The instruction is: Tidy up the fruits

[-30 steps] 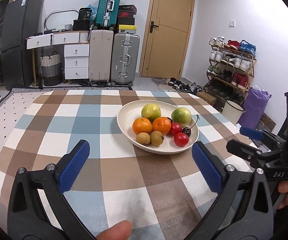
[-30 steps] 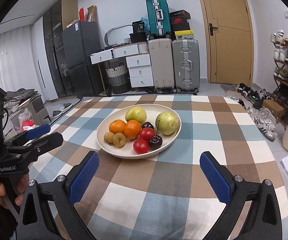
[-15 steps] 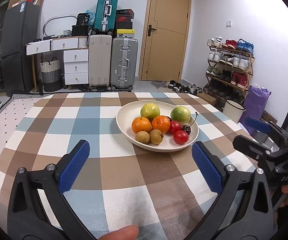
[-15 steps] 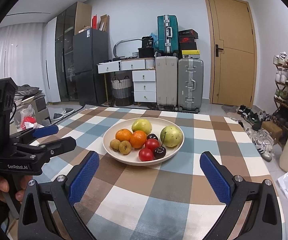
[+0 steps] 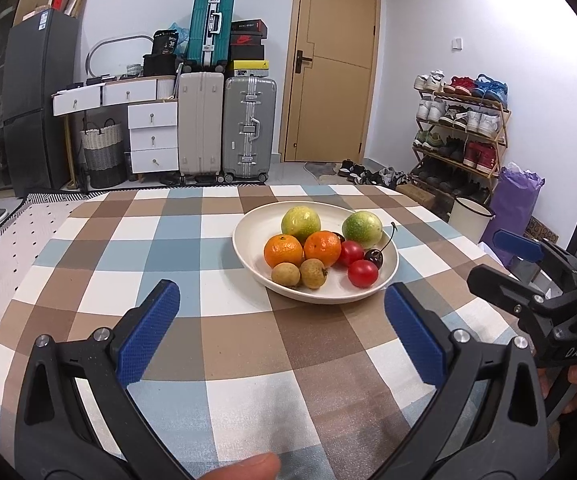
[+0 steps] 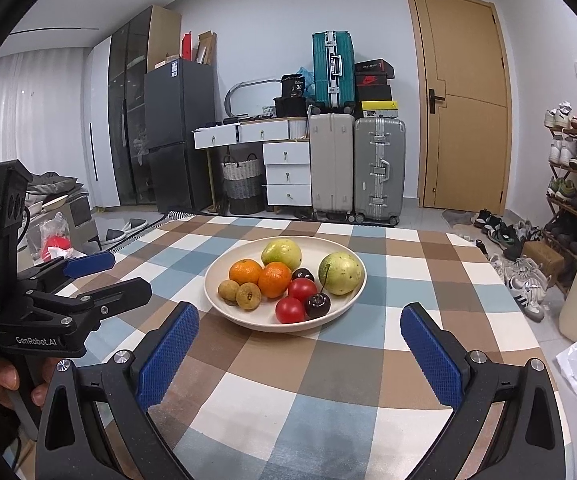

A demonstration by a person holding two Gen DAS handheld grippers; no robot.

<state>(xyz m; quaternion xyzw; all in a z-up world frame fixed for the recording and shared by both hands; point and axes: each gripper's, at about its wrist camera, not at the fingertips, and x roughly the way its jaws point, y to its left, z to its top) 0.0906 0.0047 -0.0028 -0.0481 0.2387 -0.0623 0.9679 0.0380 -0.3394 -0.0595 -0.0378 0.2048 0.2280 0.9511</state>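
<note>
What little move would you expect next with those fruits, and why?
Probably easing the right gripper forward toward the red tomato at the near edge of the plate: both grippers are open and empty, short of the plate, and every fruit sits on it.

A cream-white bowl (image 5: 248,236) sits on a tablecloth (image 5: 224,344) checked in brown, tan, pale blue and white. Inside it, two yellow-green fruits (image 5: 300,219) lie toward twelve o'clock, two oranges (image 5: 283,251) are bright orange at the centre, two small brownish-tan fruits (image 5: 285,274) sit at seven o'clock, and two glossy red fruits (image 5: 363,273), perhaps tomatoes, sit at five o'clock beside a dark maroon cherry (image 5: 374,257). The left gripper (image 5: 280,312) and the right gripper (image 6: 300,330) are black with textured blue pads (image 5: 150,328).
</note>
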